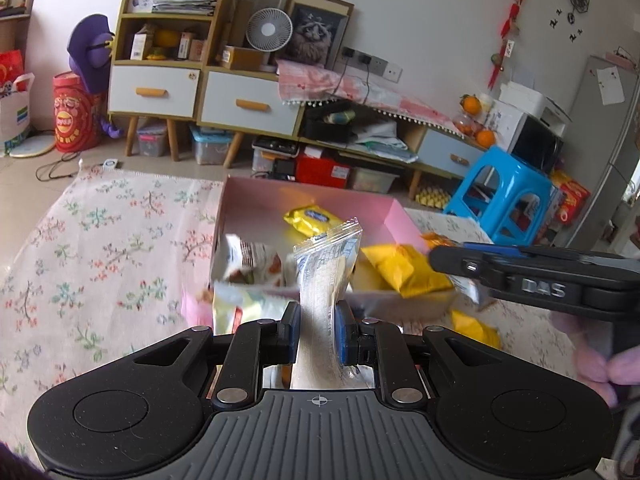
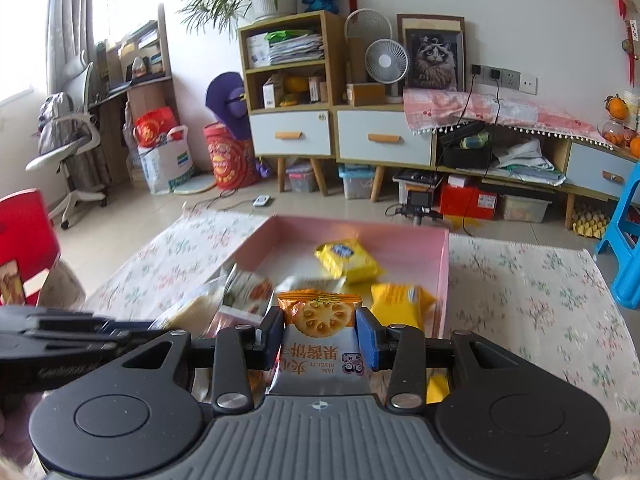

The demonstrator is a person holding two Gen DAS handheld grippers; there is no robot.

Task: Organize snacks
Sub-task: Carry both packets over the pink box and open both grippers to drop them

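Observation:
My left gripper [image 1: 317, 330] is shut on a clear-and-white snack packet [image 1: 326, 276] that stands upright above the near edge of the pink box [image 1: 394, 216]. My right gripper [image 2: 320, 334] is shut on an orange jam biscuit packet [image 2: 318, 312], held just in front of the same pink box [image 2: 442, 264]. Inside the box lie yellow packets [image 2: 347, 258] [image 1: 310, 220], a brown-and-white packet [image 1: 250, 260] and a pale packet [image 2: 192, 308]. The right gripper's body crosses the left wrist view at the right [image 1: 532, 280]; the left gripper's body shows at the left of the right wrist view [image 2: 60, 336].
The box sits on a floral cloth [image 1: 100, 248] on the table. A blue plastic stool [image 1: 506, 200] stands to the right, a red object [image 2: 24, 240] at the far left. Cabinets, storage bins and fans line the back wall.

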